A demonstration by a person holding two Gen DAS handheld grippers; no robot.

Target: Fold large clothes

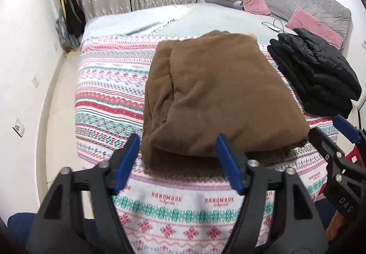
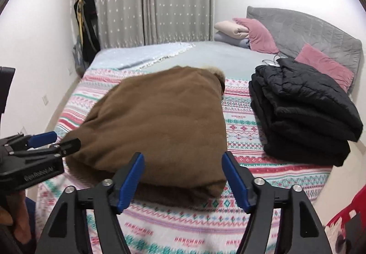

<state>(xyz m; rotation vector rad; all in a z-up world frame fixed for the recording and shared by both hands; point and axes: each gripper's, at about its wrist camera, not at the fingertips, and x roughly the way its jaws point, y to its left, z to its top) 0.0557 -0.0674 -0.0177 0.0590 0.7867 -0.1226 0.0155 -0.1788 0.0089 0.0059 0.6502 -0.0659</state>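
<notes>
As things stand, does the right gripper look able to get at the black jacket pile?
Probably yes: the right gripper is open and empty, and only bare patterned blanket lies between it and the black jacket pile.

Bed point(image 1: 109, 93) bears brown garment point(image 1: 217, 93), black jackets point(image 1: 320, 71).

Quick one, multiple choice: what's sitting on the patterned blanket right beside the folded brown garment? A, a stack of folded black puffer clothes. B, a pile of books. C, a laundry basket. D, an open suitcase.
A: a folded black quilted stack lies on the patterned blanket, apart from the folded brown garment.
</notes>
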